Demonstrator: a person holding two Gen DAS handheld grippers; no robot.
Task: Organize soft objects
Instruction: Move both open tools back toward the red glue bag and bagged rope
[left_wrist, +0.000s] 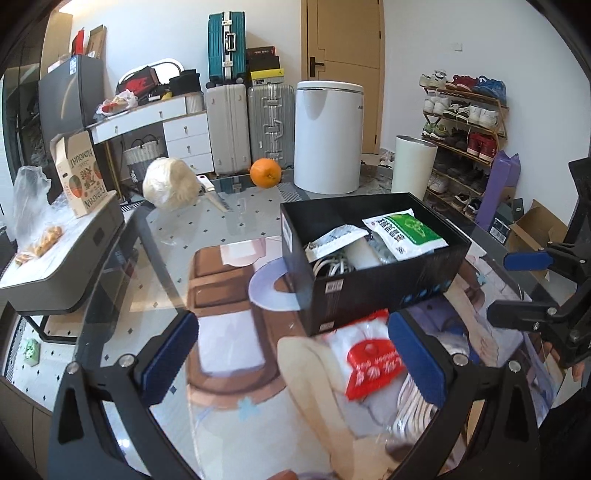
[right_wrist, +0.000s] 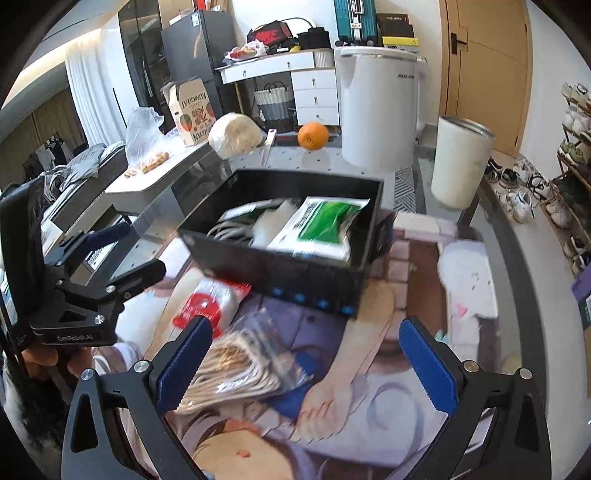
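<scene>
A black box (left_wrist: 373, 291) (right_wrist: 295, 273) stands on the glass table and holds a green and white packet (left_wrist: 408, 233) (right_wrist: 321, 223), a white pouch (left_wrist: 334, 240) and a coiled white cable (left_wrist: 332, 266) (right_wrist: 229, 227). In front of it lie a red and white packet (left_wrist: 371, 360) (right_wrist: 208, 301) and a clear bag of beige cord (right_wrist: 236, 369) (left_wrist: 413, 410). My left gripper (left_wrist: 295, 363) (right_wrist: 125, 251) is open above the table, its right finger beside the red packet. My right gripper (right_wrist: 306, 363) (left_wrist: 517, 286) is open and empty over the cord bag.
A printed mat (left_wrist: 236, 295) (right_wrist: 388, 406) lies under the glass. A white lumpy bundle (left_wrist: 170, 188), a knife (left_wrist: 212, 195) and an orange (left_wrist: 265, 172) sit at the table's far end. A grey side table (left_wrist: 59, 254) with a carton stands left; a white bin (right_wrist: 458, 162) right.
</scene>
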